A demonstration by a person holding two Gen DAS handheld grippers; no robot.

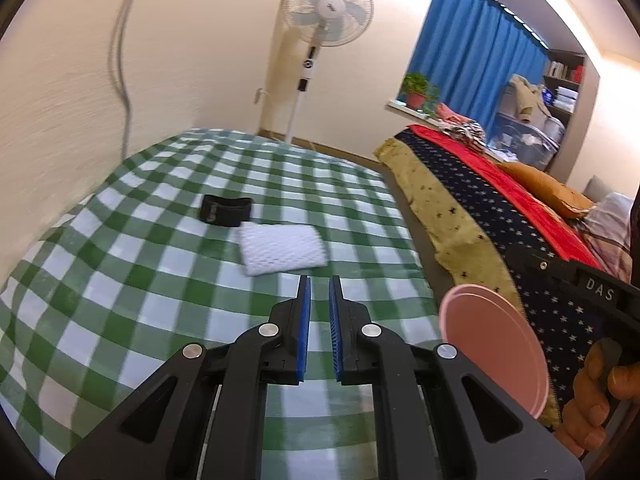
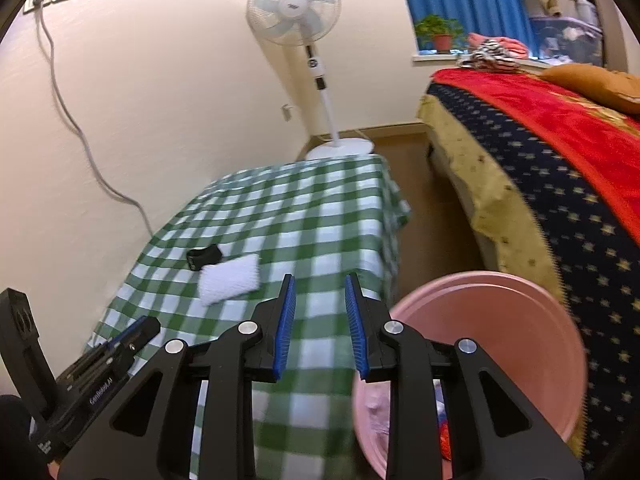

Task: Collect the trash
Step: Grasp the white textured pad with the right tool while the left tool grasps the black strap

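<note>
We are holding both tools empty over the checked bench (image 1: 160, 320): left tool (image 1: 319, 284) nearly pressed together, right tool (image 2: 320, 284) slightly spread; white foam wrap (image 1: 282, 249), perhaps trash, is lying ahead.

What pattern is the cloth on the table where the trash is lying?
Green and white checks on the tablecloth; clearest in the left wrist view.
</note>
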